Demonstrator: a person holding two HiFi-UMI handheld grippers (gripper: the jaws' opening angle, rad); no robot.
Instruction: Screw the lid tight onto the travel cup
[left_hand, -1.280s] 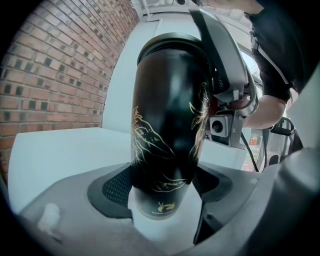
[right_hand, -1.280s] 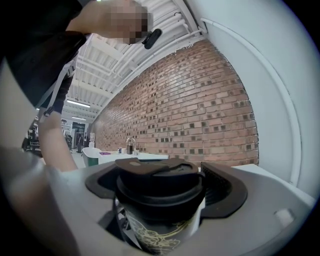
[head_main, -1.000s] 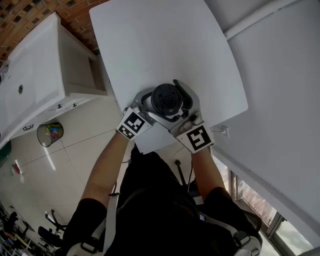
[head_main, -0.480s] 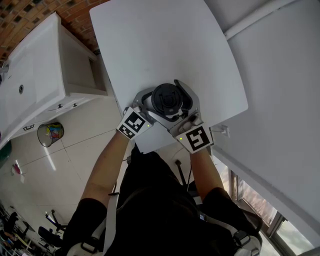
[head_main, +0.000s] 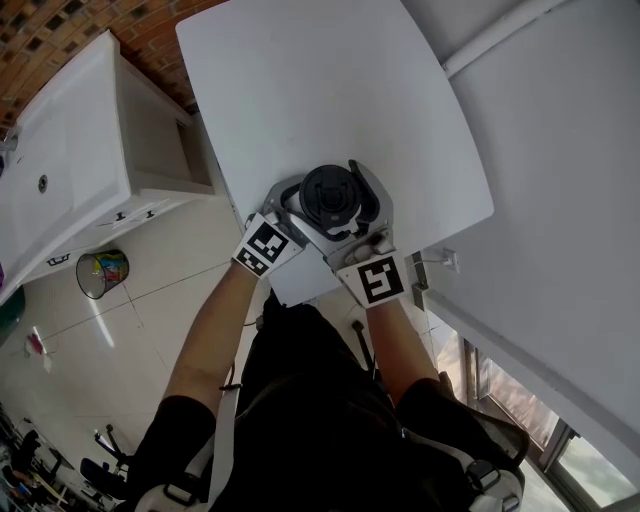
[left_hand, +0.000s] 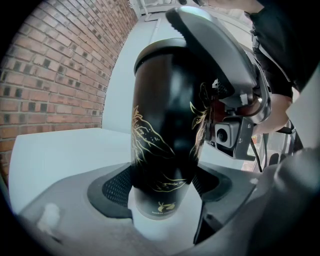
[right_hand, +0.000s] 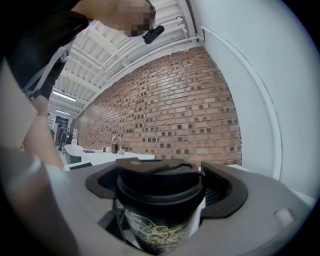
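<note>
A black travel cup (left_hand: 165, 115) with a gold pattern stands upright near the front edge of the white table (head_main: 300, 90). My left gripper (left_hand: 162, 186) is shut on the cup's lower body, one pad on each side. The black lid (right_hand: 159, 181) sits on the cup's top, and my right gripper (right_hand: 160, 189) is shut around it. In the head view the lid (head_main: 328, 192) shows from above, with the left gripper (head_main: 292, 205) and the right gripper (head_main: 352, 205) crowded round it. The right gripper's jaw arches over the cup top in the left gripper view.
A white cabinet (head_main: 70, 160) stands left of the table, before a brick wall (head_main: 60, 25). A bin (head_main: 102, 272) sits on the tiled floor below. A white wall with a pipe (head_main: 490, 35) runs along the right. The table's front edge lies just behind the grippers.
The right gripper's marker cube has swung left and toward the person, around the cup, with the lid in its grip. The left gripper and the cup have stayed put.
</note>
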